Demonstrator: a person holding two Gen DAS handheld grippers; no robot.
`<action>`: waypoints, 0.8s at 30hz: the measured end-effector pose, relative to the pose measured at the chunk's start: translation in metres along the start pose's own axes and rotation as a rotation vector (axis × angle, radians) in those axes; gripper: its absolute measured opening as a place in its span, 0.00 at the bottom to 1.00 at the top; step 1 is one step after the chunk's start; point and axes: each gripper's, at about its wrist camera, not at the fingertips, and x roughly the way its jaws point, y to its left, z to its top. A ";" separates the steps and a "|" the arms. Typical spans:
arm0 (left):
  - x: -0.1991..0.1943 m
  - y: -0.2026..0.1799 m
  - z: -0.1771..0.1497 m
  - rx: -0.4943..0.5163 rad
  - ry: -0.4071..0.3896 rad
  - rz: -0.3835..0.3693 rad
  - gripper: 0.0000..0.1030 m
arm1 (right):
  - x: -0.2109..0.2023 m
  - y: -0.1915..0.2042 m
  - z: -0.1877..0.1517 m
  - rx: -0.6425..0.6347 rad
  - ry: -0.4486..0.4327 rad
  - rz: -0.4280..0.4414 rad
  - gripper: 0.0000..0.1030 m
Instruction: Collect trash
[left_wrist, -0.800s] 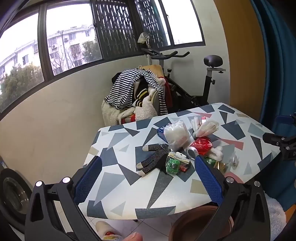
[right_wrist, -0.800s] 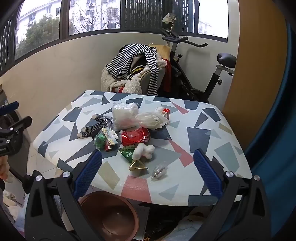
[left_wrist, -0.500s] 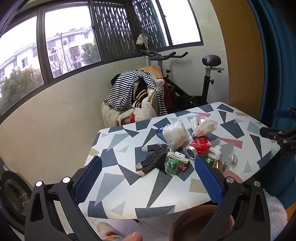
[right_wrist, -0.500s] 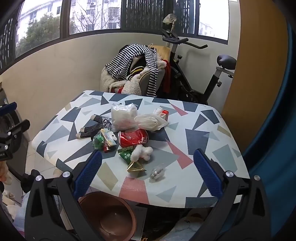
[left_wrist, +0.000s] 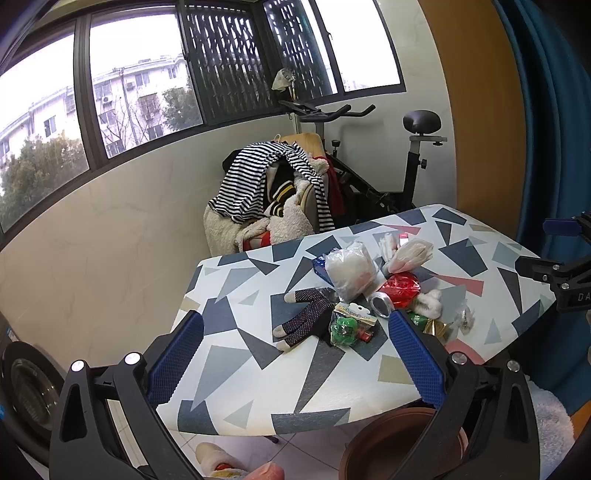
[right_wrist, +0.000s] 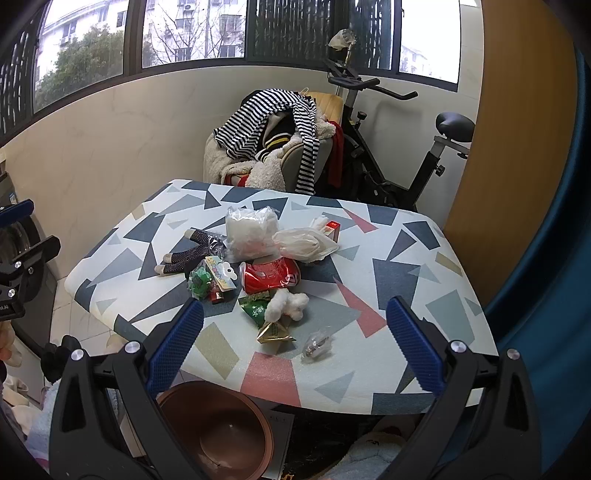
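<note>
Big table (right_wrist: 406, 280) with a soft top of grey, blue and pink triangles, filling the middle of both views. Under its near edge, a round brown plastic bin (right_wrist: 221, 432), open at the top, likely the place for the trash.

In the middle of the table, a small heap of trash: a clear plastic bag of white stuff (right_wrist: 251, 232), a crumpled cream plastic bag (right_wrist: 306, 243), a squashed red drink can (right_wrist: 269, 275) lying on its side with its long way running left to right in the right wrist view. Beside it a dark dotted glove (right_wrist: 184, 254), a green toy packet (right_wrist: 207, 280), white cotton fluff (right_wrist: 288, 302), a small green wrapper (right_wrist: 255, 310), a gold foil wrapper (right_wrist: 273, 330) and a tiny clear wrapper (right_wrist: 316, 343).

Left gripper (left_wrist: 295, 343) spread wide, nothing between the blue pads, well short of the heap. Right gripper (right_wrist: 295, 332) also spread wide and holding nothing.

Heap ahead of and a bit below both pairs of fingers. Gold foil wrapper and clear wrapper nearest the right gripper, so probably the right one's job first. Glove and green packet nearer the left one.

Only in the right wrist view: the whole inside of the bin and the whole gold wrapper. Only in the left wrist view: the shiny round end of the can.
</note>
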 end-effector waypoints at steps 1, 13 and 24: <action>-0.001 -0.001 0.000 0.000 -0.001 0.000 0.95 | -0.001 0.000 0.000 -0.001 0.000 -0.003 0.94; -0.001 -0.004 0.002 0.000 -0.002 -0.006 0.95 | -0.003 -0.001 -0.003 0.004 0.000 -0.006 0.94; -0.002 -0.007 0.001 -0.001 0.000 -0.012 0.95 | -0.001 -0.002 -0.006 0.006 0.010 -0.011 0.94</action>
